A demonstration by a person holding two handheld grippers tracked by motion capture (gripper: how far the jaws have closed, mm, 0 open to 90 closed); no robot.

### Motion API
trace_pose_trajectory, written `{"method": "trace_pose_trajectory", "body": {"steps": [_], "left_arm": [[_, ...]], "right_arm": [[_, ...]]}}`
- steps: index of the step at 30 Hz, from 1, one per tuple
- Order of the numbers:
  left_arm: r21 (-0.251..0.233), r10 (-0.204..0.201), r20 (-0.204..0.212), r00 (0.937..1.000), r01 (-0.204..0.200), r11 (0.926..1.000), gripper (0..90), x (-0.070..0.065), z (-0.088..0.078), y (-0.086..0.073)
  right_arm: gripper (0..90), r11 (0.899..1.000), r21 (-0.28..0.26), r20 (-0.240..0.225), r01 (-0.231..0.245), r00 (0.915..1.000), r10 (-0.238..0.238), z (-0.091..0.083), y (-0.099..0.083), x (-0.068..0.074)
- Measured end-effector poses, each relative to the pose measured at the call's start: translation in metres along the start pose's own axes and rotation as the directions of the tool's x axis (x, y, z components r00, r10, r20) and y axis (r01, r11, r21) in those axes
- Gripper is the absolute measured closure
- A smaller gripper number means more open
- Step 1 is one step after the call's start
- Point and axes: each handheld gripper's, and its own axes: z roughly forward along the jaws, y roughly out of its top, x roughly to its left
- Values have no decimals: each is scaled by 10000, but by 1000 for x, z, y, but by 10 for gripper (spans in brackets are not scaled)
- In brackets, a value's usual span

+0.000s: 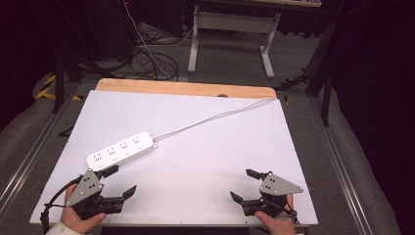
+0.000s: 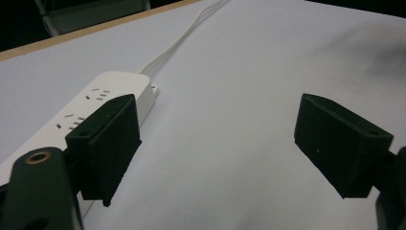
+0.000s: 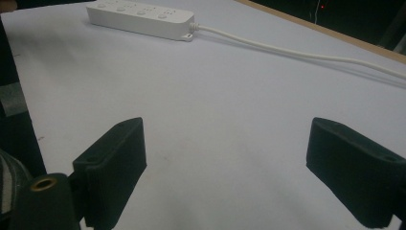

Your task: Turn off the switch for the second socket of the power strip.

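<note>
A white power strip [image 1: 122, 150] lies on the white table top [image 1: 195, 142] at the left, its white cable [image 1: 215, 116] running to the far right corner. My left gripper [image 1: 121, 179] rests near the front left edge, open, just in front of the strip's near end. In the left gripper view the strip [image 2: 91, 110] lies behind the left jaw, with bare table between the jaws of the gripper [image 2: 225, 143]. My right gripper [image 1: 243, 184] sits open at the front right, well away from the strip [image 3: 141, 17]; nothing lies between the jaws of the gripper [image 3: 225, 167].
A wooden strip [image 1: 186, 88] edges the table's far side. Beyond it stand a white table frame [image 1: 230, 34] and loose cables [image 1: 147, 58] on the floor. Metal rails [image 1: 29, 156] run along both sides of the table.
</note>
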Motion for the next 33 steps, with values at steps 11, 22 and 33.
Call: {"method": "trace_pose_trajectory", "body": {"steps": [11,22,33], "left_arm": [[73,74,-64,10000,-74,9999,162,-2,-2,3],[161,472,-448,9979,-465,9988,194,-4,-3,6],[269,245,-497,9985,-232,9994,325,-3,-4,20]], "right_arm": [[144,10000,21,-74,-41,10000,41,1,0,0],[147,10000,9,-126,13,9999,-13,1,-1,0],[151,9999,133,-184,34,9998,-31,4,-2,0]]}}
